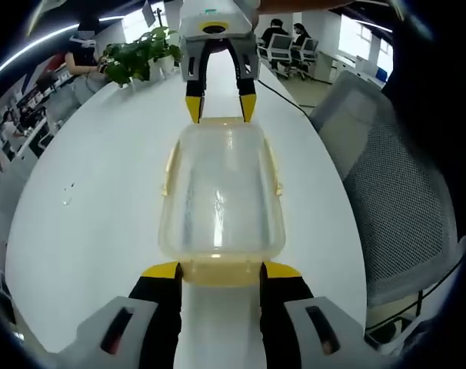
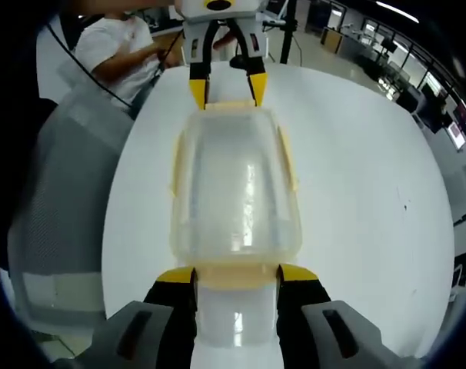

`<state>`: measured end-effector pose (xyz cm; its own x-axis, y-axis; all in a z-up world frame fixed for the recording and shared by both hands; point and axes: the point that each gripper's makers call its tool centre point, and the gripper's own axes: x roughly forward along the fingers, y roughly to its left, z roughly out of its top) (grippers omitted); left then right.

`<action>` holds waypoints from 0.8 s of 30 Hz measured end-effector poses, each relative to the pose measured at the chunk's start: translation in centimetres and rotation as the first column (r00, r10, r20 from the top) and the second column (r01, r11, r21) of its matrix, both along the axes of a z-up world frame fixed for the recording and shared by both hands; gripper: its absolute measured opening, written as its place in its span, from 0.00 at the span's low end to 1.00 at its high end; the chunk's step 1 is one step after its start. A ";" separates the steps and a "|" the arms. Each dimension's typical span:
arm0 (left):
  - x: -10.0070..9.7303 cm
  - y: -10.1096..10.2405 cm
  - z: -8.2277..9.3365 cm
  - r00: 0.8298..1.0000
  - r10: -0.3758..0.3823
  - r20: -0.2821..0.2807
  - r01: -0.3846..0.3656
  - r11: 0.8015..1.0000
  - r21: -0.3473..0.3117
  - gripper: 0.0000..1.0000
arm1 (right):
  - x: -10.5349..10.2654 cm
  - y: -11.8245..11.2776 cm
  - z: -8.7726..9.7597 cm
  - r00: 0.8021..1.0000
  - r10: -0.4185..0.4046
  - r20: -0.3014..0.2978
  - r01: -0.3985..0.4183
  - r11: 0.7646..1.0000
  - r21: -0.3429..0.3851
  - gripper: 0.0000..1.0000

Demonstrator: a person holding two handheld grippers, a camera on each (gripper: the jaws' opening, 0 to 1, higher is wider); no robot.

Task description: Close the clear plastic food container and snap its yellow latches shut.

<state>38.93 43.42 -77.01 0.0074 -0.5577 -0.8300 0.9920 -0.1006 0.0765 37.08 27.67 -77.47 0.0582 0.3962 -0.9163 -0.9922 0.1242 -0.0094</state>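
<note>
- In the left gripper view, the left gripper (image 1: pixel 221 270) rises from the bottom centre with its yellow-tipped fingers (image 1: pixel 162 270) spread apart; the near end latch (image 1: pixel 221 273) of the clear plastic food container (image 1: pixel 221 192) sits between the two tips, touching or just about touching them.
- In the right gripper view, the right gripper (image 2: pixel 237 275) comes up from the bottom centre, fingers (image 2: pixel 176 276) likewise spread, with the container's other end latch (image 2: pixel 237 275) lying between the tips.
- Each gripper shows at the top centre of the other's view, its tips straddling the far end of the container: the right gripper (image 1: pixel 221 108) in the left gripper view, the left gripper (image 2: pixel 227 91) in the right gripper view.
- The container (image 2: pixel 234 184) lies lengthwise between the two grippers, in the middle of both frames, with the lid on top of the base.
- Yellow side latches (image 1: pixel 170 167) run along its long edges; whether they are snapped down I cannot tell.
- The container rests on a white worktop (image 1: pixel 94 200).
- A mesh office chair (image 1: pixel 394 207) stands at the right of the left gripper view.
- A potted plant (image 1: pixel 141 54) stands at the upper left, at the worktop's far end.
- People sit at desks in the upper background of the left gripper view, and a person in a white shirt (image 2: pixel 118 46) is at the upper left of the right gripper view.
</note>
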 end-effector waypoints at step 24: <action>-0.9 -4.2 0.2 1.000 -0.026 -0.007 0.026 1.000 -0.011 0.38 | -1.1 -4.1 0.2 0.999 -0.030 -0.010 0.030 0.999 -0.020 0.39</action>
